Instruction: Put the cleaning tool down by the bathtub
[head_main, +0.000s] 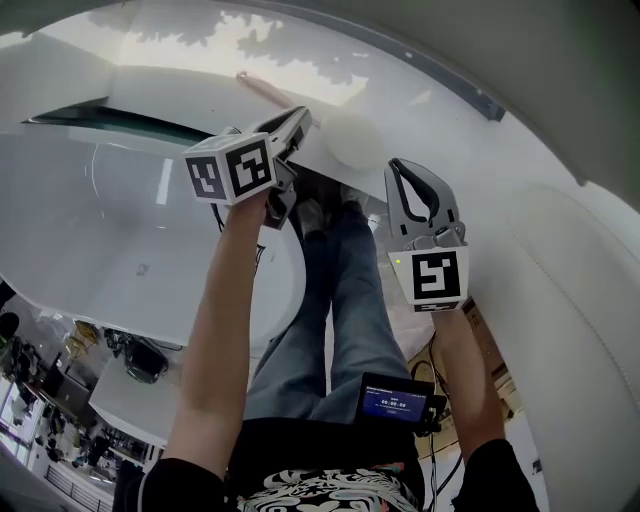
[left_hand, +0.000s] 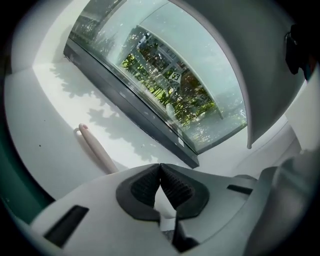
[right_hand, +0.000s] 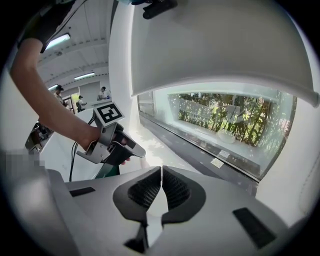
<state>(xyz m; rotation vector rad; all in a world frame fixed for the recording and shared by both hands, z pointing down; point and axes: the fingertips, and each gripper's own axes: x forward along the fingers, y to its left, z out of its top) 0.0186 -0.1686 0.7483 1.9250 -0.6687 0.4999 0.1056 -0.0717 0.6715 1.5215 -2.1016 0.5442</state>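
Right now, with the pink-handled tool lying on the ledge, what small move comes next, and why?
Probably draw the left gripper back and leave the cleaning tool alone. Its handle already lies flat on the white ledge by the window, clear of the jaws, which are shut on nothing. The right gripper is shut and empty too, so nothing seems left to put down.

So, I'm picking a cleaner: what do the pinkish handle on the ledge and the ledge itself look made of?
The pinkish handle looks like smooth matt plastic: even colour, rounded tip; painted wood is possible. The ledge looks like white acrylic or enamel: smooth, seamless, with crisp leaf shadows lying on it.
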